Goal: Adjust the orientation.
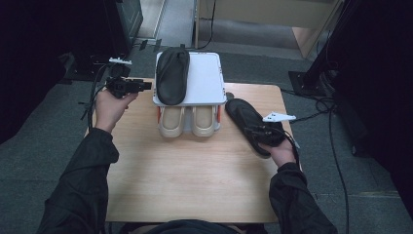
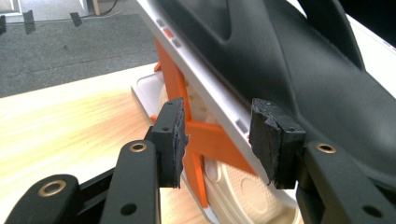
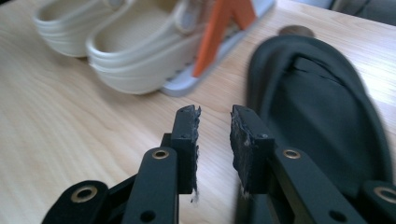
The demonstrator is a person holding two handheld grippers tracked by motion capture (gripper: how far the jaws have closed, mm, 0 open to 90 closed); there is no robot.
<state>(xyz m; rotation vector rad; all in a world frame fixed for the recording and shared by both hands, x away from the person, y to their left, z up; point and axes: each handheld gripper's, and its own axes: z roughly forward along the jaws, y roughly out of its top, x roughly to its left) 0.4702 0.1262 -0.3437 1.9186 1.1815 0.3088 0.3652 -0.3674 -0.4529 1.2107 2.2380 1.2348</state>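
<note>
A white two-tier shoe rack (image 1: 207, 78) stands at the table's far middle. One black slipper (image 1: 172, 75) lies on the left of its top shelf, and a beige pair of clogs (image 1: 187, 122) sits below. My left gripper (image 1: 148, 86) is at the rack's left side, open. In the left gripper view its jaws (image 2: 219, 140) straddle the top shelf's edge (image 2: 205, 84) just under the black slipper (image 2: 303, 60). A second black slipper (image 1: 243, 117) lies on the table right of the rack. My right gripper (image 1: 253, 129) hovers at its near end, open with a narrow gap (image 3: 215, 140) beside the slipper (image 3: 317, 107).
Orange struts (image 2: 173, 74) hold up the rack's top shelf. The wooden table (image 1: 195, 180) has bare room in its near half. Cables (image 1: 316, 105) trail off the right edge onto grey carpet. Dark equipment stands on the floor at both sides.
</note>
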